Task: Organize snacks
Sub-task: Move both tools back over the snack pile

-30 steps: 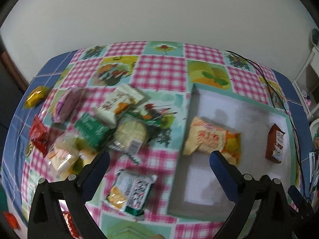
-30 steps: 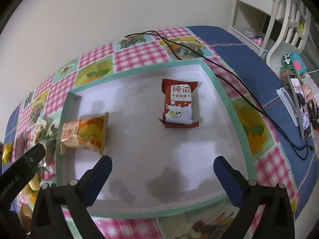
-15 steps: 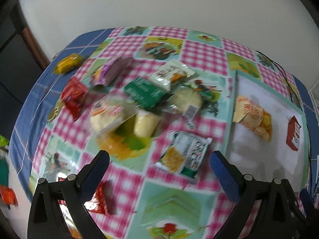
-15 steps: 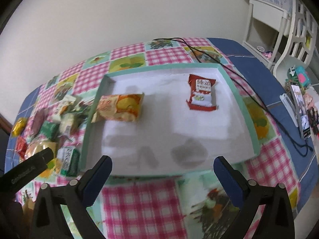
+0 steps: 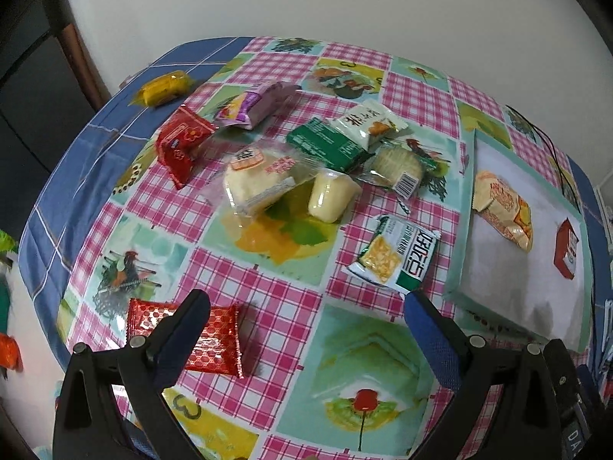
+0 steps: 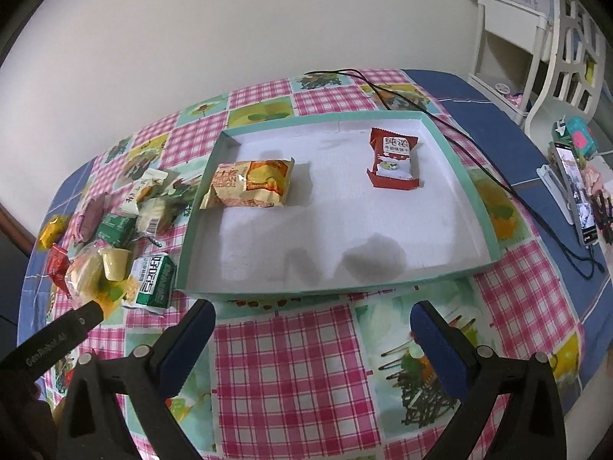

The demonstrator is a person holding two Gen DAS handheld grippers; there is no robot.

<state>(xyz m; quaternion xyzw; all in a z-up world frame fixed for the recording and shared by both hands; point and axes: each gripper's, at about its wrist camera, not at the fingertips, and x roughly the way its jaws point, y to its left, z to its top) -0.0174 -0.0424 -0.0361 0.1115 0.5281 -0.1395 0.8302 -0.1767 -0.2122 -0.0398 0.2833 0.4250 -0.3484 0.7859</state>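
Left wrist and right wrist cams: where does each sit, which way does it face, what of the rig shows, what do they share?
Left wrist: on the left hand-held gripper, above the near table edge, facing the loose snack pile; its own open fingers show, with the tray at right.
Right wrist: on the right hand-held gripper, facing the tray; its own open fingers show, plus the left hand-held gripper at lower left.
Shared: the tray, orange packet, red packet, green-and-white packet.

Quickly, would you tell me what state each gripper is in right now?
Left gripper: open, holding nothing.
Right gripper: open, holding nothing.
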